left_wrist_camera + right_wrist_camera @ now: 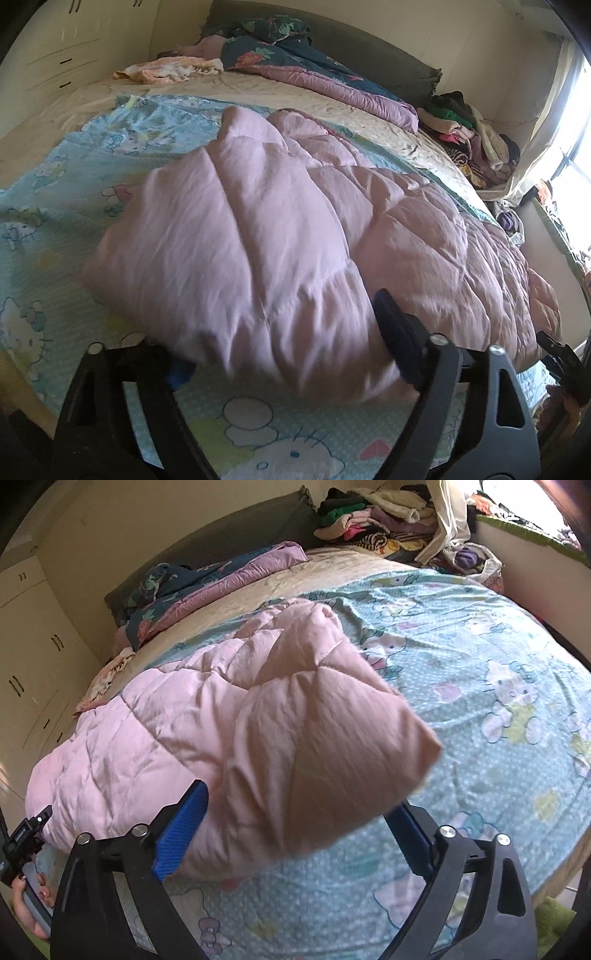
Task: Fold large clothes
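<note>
Up close in the left wrist view, the left gripper [291, 350] stands wide open around the near edge of a pink quilted coat [280, 229] lying on a cartoon-print bedsheet [55, 206]. From the right wrist view, the right gripper [295, 834] is likewise spread wide, its blue pads [181, 834] flanking the coat's folded corner without pressing it.

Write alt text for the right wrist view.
A pink quilted coat lies bunched on a bed covered by a light blue cartoon-cat sheet, its near edge between the open blue-padded right tongs. Behind it lie a floral duvet and a pile of clothes.
</note>
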